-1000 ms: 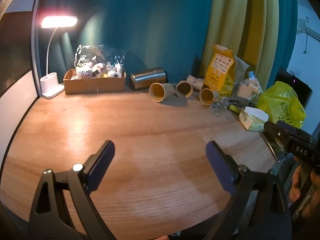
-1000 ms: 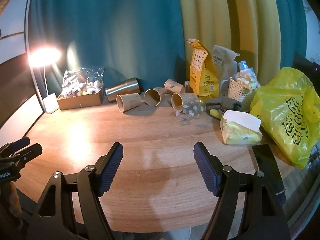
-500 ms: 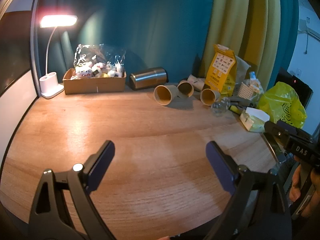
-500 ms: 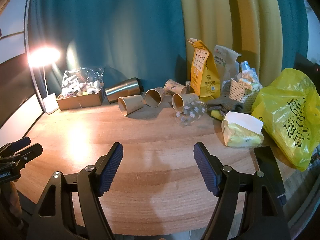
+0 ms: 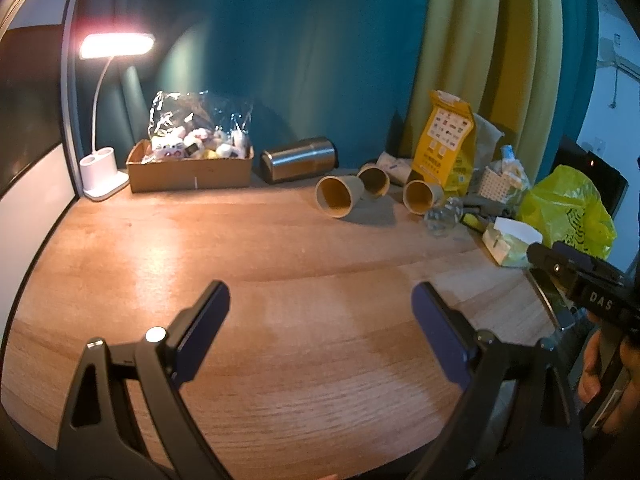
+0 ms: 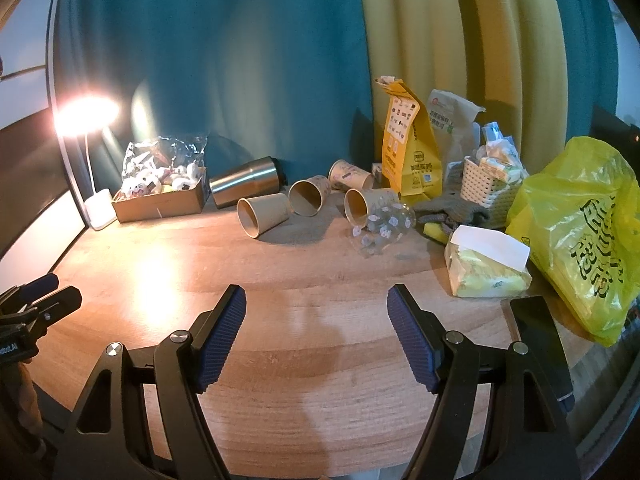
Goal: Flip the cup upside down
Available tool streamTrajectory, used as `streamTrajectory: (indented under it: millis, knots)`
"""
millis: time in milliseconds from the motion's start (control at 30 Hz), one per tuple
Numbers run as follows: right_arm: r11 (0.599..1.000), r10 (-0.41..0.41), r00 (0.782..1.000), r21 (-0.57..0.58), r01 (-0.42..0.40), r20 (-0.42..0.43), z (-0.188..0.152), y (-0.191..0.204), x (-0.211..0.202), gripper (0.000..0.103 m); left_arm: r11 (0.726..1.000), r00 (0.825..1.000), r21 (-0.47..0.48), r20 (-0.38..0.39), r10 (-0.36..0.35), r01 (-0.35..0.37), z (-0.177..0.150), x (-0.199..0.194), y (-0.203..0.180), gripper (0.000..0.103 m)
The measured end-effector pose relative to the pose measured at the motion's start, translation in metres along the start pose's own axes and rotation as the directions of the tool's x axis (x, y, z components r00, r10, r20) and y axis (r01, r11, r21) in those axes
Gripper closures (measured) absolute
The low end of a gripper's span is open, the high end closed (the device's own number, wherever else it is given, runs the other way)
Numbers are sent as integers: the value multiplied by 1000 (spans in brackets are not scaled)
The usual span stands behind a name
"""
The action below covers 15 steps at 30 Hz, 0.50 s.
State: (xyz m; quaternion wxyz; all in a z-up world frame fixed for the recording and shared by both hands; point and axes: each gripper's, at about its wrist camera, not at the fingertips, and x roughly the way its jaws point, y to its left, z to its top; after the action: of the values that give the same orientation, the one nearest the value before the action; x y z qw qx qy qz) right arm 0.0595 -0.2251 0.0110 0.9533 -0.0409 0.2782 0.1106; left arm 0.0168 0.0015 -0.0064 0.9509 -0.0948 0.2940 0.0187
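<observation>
Several paper cups lie on their sides at the back of the wooden table: the nearest one [image 6: 262, 214] [image 5: 336, 200] has its mouth toward me, two more [image 6: 308, 197] [image 6: 362, 206] lie right of it. A clear glass cup with white dots [image 6: 382, 228] lies tipped beside them. A steel tumbler [image 6: 245, 186] [image 5: 298, 159] lies on its side behind. My left gripper [image 5: 320, 312] is open and empty over the table's near part. My right gripper [image 6: 316, 312] is open and empty, also well short of the cups.
A cardboard box of wrapped sweets [image 5: 190, 162] and a lit desk lamp [image 5: 102, 176] stand back left. A yellow pouch [image 6: 408, 148], a wicker basket [image 6: 486, 188], a tissue pack [image 6: 486, 264] and a yellow plastic bag [image 6: 580, 232] crowd the right. Curtains hang behind.
Both grippers have shifted slightly; the cups sit a little further right in the left wrist view. Both grippers stay open and empty.
</observation>
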Motion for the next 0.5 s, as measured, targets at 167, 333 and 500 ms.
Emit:
streamTrajectory:
  millis: [167,333,500]
  knots:
    - [1000,2,1000,-1,-2,-2,3,3,6,27,1000,1000,6,-3,1,-1,0,1,0,9]
    - [1000,1,1000,0,-1,-4,0,2,5,27,1000,1000,20,-8,10,-10,1,4,-2,9]
    - [1000,3,1000,0,-3,-3,-1,1,4,27,1000,1000,24,-10,14,-13,3,6,-5,9]
